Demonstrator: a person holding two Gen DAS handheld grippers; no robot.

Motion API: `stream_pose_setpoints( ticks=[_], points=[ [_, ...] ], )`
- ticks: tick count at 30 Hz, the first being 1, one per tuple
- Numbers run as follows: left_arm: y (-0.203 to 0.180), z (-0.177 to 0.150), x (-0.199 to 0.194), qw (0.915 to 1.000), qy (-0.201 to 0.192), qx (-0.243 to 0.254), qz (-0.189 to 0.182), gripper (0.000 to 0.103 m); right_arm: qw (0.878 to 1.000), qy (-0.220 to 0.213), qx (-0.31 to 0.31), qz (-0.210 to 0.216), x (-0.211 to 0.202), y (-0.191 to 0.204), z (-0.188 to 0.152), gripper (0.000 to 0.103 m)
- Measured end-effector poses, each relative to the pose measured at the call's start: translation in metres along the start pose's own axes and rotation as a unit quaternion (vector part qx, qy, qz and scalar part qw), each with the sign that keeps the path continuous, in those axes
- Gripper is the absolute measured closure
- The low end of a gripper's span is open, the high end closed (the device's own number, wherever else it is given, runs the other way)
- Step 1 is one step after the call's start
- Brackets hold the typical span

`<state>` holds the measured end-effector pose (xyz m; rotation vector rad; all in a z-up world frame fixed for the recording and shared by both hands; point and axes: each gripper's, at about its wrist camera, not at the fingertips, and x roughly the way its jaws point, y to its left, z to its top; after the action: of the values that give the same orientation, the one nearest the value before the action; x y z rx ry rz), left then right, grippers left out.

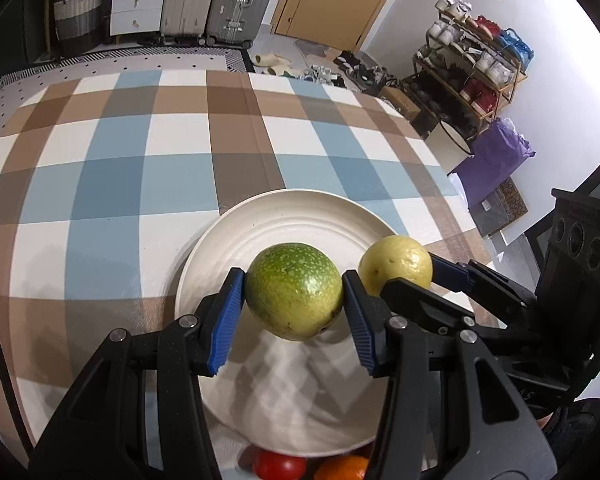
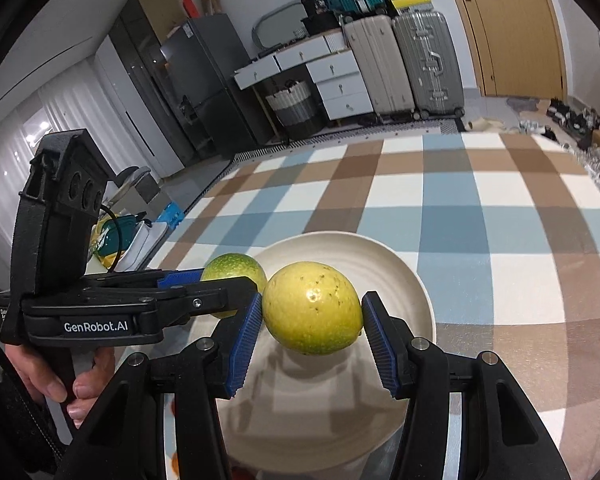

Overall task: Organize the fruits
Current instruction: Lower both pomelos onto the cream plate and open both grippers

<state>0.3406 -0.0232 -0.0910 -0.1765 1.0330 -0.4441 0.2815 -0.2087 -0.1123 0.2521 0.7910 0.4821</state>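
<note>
My left gripper is shut on a green speckled fruit and holds it just above a white ribbed plate. My right gripper is shut on a yellow-green fruit and holds it over the same plate. The two grippers are side by side; the right one with its yellow fruit shows at the right of the left wrist view, and the left one with the green fruit shows at the left of the right wrist view.
The plate sits on a blue, brown and white checked tablecloth. A red fruit and an orange fruit lie at the plate's near edge. Suitcases, drawers and a shoe rack stand beyond the table.
</note>
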Motion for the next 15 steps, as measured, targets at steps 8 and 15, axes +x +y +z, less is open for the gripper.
stream_pose_setpoints(
  ticks=[8, 15],
  points=[
    [0.012, 0.014, 0.030, 0.9993, 0.013, -0.026, -0.022, 0.056, 1.000, 0.008, -0.002, -0.011, 0.019, -0.008, 0.001, 0.051],
    [0.000, 0.019, 0.023, 0.9999, -0.008, -0.009, 0.001, 0.052, 0.999, -0.012, -0.017, -0.023, 0.010, -0.005, 0.003, 0.050]
  ],
)
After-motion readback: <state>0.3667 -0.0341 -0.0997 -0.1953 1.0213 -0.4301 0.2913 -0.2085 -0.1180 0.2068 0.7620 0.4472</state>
